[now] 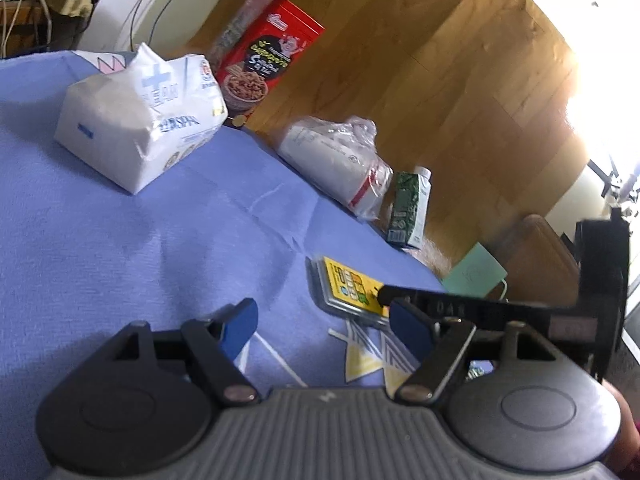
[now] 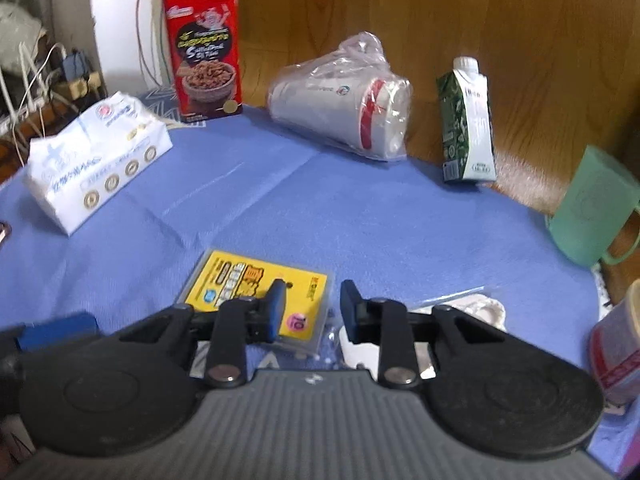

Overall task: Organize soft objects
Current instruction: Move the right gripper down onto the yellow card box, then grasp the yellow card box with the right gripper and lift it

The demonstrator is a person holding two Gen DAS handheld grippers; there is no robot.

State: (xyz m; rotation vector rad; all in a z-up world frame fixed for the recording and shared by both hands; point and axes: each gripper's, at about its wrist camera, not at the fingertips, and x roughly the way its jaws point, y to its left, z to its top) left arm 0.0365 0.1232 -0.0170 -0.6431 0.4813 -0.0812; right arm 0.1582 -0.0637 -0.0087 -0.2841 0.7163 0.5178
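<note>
A white soft tissue pack (image 1: 140,120) lies on the blue cloth (image 1: 120,240) at the far left; it also shows in the right wrist view (image 2: 96,160). A flat yellow packet (image 2: 256,292) lies just in front of my right gripper (image 2: 314,304), which is open and empty above it. The packet also shows in the left wrist view (image 1: 348,292). My left gripper (image 1: 324,320) is open and empty over the cloth, left of the packet. A bagged stack of paper cups (image 2: 344,108) lies on its side at the back. A white pouch (image 2: 476,308) lies by my right fingers.
A red cereal box (image 2: 206,48) stands at the back. A green carton (image 2: 468,120) stands at the right. A green mug (image 2: 592,212) and a red-white cup (image 2: 620,344) sit at the right edge. Wooden floor (image 1: 440,60) lies beyond the cloth.
</note>
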